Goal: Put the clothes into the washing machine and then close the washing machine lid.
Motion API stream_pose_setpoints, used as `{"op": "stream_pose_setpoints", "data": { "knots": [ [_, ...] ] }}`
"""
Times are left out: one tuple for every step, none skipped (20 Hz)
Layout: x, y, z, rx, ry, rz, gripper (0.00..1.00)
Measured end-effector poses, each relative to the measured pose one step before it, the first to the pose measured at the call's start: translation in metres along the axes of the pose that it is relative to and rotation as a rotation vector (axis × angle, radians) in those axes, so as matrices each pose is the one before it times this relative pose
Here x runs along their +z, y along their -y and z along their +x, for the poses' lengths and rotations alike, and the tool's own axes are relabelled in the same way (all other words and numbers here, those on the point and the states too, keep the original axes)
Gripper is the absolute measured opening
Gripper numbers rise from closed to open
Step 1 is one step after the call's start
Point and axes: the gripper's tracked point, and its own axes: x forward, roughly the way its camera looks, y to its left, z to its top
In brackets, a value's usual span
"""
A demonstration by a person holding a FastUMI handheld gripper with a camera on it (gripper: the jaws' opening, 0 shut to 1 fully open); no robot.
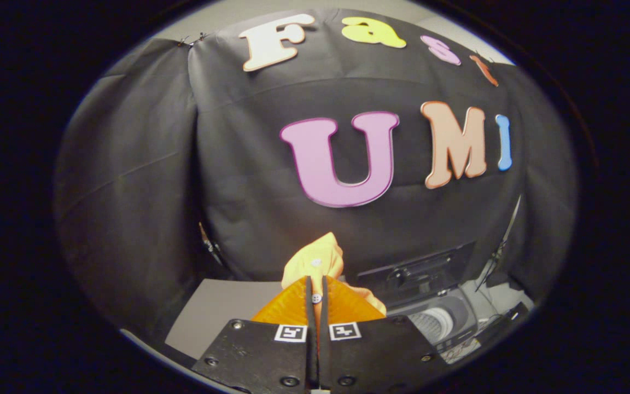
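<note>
I held my gripper (317,298) up off the table, its two fingers pressed nearly together on a yellow garment (315,262). A thin fold of the cloth, with a small white button on it, sat pinched in the narrow slit between them. The rest of the garment bunched up just beyond the fingertips, and a bit of it spilled out to the right of the right finger. Down to my right, lower than the fingers and apart from them, stood the small top-loading washing machine (460,317). Its dark lid (419,271) was tilted up open behind the tub, and the pale ribbed drum (432,323) showed inside. A bare grey tabletop (222,309) lay below, to the left of the fingers.
</note>
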Motion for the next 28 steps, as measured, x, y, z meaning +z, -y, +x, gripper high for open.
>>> {"op": "stream_pose_setpoints", "data": {
  "knots": [
    [0.00256, 0.01166, 0.00119, -0.02553, 0.01491, -0.02961, 0.01],
    [-0.00141, 0.01266, 0.00099, -0.02277, 0.00109, -0.0396, 0.01],
    [-0.00088, 0.01113, 0.00314, -0.02148, 0.01101, -0.03178, 0.01],
    [-0.00317, 0.00937, 0.00282, -0.02029, 0.00499, -0.03839, 0.01],
    [-0.00395, 0.01184, 0.00256, -0.02377, 0.00934, -0.03018, 0.01],
    [-0.00774, 0.0115, 0.00511, -0.01657, -0.00279, -0.02548, 0.01],
    [-0.00944, 0.00865, 0.00756, -0.01031, 0.00434, -0.00861, 0.01],
    [-0.01075, 0.00894, 0.00591, -0.00936, -0.01126, -0.01673, 0.01],
    [-0.01113, 0.00826, 0.00624, -0.01063, -0.00393, -0.02199, 0.01],
    [-0.01463, 0.00969, 0.00775, -0.00974, -0.00678, -0.02916, 0.01],
    [-0.01395, 0.00724, 0.00866, -0.00884, -0.0032, -0.0079, 0.01],
    [-0.01673, 0.00603, 0.0101, -0.00359, -0.01213, 0.00625, 0.01],
    [-0.02051, 0.00392, 0.00979, 0.00624, -0.02726, 0.017, 0.01],
    [-0.01558, 0.00452, 0.00914, 0.00086, -0.01617, 0.02624, 0.01],
    [-0.01693, 0.00521, 0.01237, 0.00355, -0.01786, 0.02319, 0.01],
    [-0.01471, 0.00428, 0.0114, 0.00858, -0.01318, 0.01592, 0.01],
    [-0.01262, 0.00434, 0.00855, 0.0068, -0.01551, 0.0083, 0.01],
    [-0.01355, 0.00466, 0.00797, 0.00441, -0.01792, 0.01066, 0.01],
    [-0.018, 0.00548, 0.00937, 0.00872, -0.02509, 0.01537, 0.01],
    [-0.01464, 0.0061, 0.00918, 0.00032, -0.01723, 0.01484, 0.01],
    [-0.0122, 0.00647, 0.00721, -0.00576, -0.01613, 0.00557, 0.01],
    [-0.00989, 0.00634, 0.00802, -0.00608, -0.00768, 0.00152, 0.01],
    [-0.01404, 0.00781, 0.00853, 0.00142, -0.0184, 0.00836, 0.01],
    [-0.01271, 0.0029, 0.00726, 0.01598, -0.023, 0.04388, 0.01],
    [-0.01338, 0.00181, 0.00589, 0.01923, -0.01964, 0.05792, 0.01],
    [-0.01038, 0.00327, 0.00765, 0.01592, -0.01608, 0.05396, 0.01],
    [-0.00993, 0.00489, 0.00935, 0.01972, -0.01632, 0.01613, 0.01],
    [-0.00744, 0.00643, 0.00825, 0.00027, -0.01185, 0.00106, 0.01]
  ]
}}
